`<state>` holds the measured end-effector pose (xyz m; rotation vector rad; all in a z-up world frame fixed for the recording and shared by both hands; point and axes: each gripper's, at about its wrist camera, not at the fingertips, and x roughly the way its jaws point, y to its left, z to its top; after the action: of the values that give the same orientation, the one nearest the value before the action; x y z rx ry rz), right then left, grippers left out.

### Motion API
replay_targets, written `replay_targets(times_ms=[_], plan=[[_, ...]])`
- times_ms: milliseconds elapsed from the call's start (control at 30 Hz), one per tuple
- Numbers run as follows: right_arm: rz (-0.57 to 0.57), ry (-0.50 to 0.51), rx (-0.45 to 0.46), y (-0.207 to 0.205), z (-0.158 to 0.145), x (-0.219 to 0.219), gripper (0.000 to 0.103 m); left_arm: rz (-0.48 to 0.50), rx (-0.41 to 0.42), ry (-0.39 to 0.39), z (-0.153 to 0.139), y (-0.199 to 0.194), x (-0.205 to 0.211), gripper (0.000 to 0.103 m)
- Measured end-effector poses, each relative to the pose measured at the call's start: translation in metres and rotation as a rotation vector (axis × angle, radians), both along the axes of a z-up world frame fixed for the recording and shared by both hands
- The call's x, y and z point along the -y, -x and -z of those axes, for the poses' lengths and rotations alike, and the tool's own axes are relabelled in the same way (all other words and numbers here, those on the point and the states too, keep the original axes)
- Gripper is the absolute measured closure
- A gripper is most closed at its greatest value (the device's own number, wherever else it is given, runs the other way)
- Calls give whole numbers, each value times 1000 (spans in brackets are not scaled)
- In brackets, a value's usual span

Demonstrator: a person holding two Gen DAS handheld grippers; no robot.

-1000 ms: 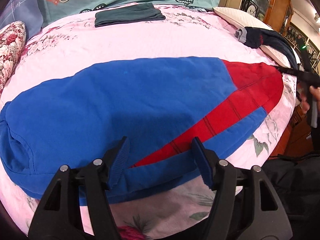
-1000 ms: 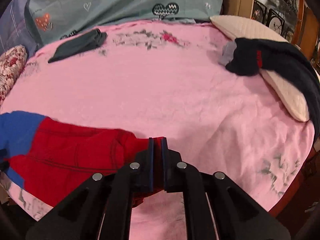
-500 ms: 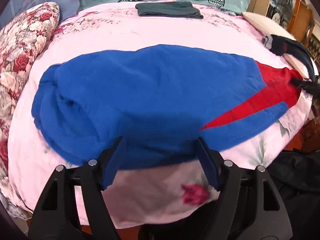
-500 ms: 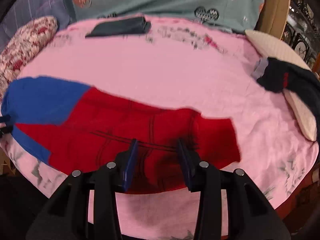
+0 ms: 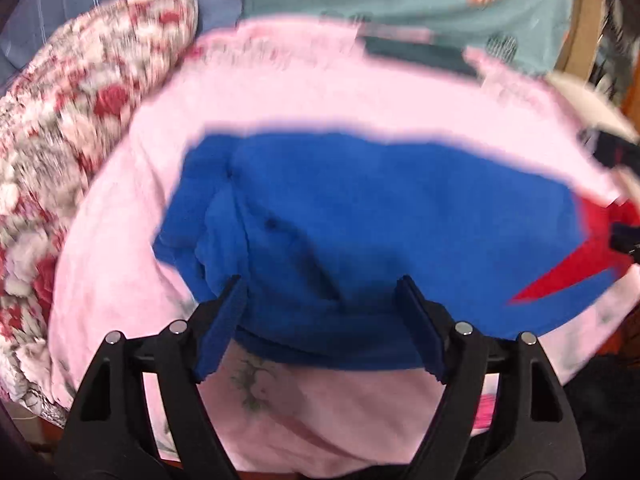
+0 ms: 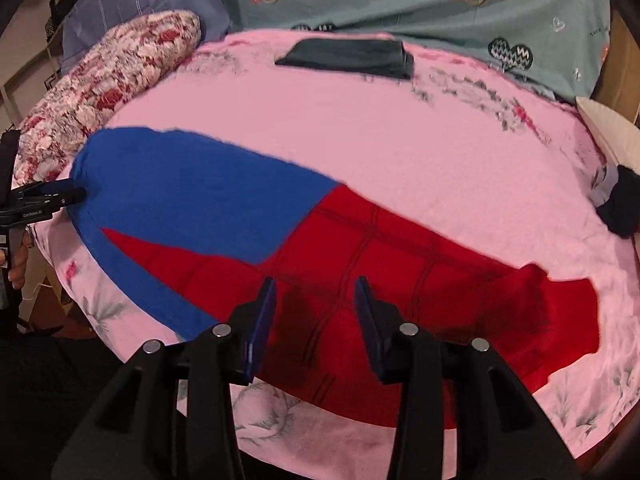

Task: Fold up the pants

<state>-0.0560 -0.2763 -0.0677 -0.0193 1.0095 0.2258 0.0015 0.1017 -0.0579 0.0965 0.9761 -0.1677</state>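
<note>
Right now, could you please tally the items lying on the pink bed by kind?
Blue and red pants: 1
Folded dark garment at the far side: 1
Dark garment at the right edge: 1
Floral pillow: 1
Cream pillow: 1
Total: 5

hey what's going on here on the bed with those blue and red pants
A person is folding a pair of blue and red pants on a pink floral bed sheet, using a handheld gripper in each hand. The pants lie stretched out flat. The left gripper hovers over the blue end, its jaws opening and gripping nothing. The right gripper is open above the red leg section. A folded dark garment sits farther back.
</note>
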Motion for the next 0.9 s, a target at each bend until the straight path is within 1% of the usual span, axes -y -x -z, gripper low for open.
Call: replay_targets(times_ms=[33,67,100,133,167,200,267,300,367,433,500,567,600,667,733,800,900], plan=[[1,-31,31,4,1,5,61,2,18,7,2,3,-3,23],[3,-30,41,8,-1,6,62,5,25,6,1,4,-5,23],[26,-30,66,14,-7,12,62,3,28,4,-4,6,-5,23],[42,-53,106,19,-14,22,62,0,32,11,-9,7,-5,25],[76,-80,155,27,-24,38,62,1,36,21,-14,9,-4,25],[130,-90,189,34,-32,54,62,21,52,48,-24,11,0,25],[287,-124,234,49,-44,101,61,83,102,81,-43,21,17,25],[353,-137,235,57,-45,120,60,144,135,88,-56,26,35,25],[488,-173,203,71,-40,160,58,235,162,101,-66,30,64,23],[571,-251,167,81,-27,187,57,355,176,116,-71,33,107,23],[601,-317,140,84,-15,198,57,425,163,133,-70,32,144,23],[595,-367,127,82,-2,195,56,484,143,167,-66,32,177,23],[592,-374,127,79,3,193,55,509,137,171,-63,32,195,23],[607,-369,120,74,10,191,49,538,123,169,-54,29,219,23],[615,-418,118,69,17,193,45,541,94,144,-39,25,235,23],[614,-468,117,63,21,193,43,536,21,139,-20,19,242,23],[599,-471,133,60,20,190,42,534,-44,128,-2,18,248,23]])
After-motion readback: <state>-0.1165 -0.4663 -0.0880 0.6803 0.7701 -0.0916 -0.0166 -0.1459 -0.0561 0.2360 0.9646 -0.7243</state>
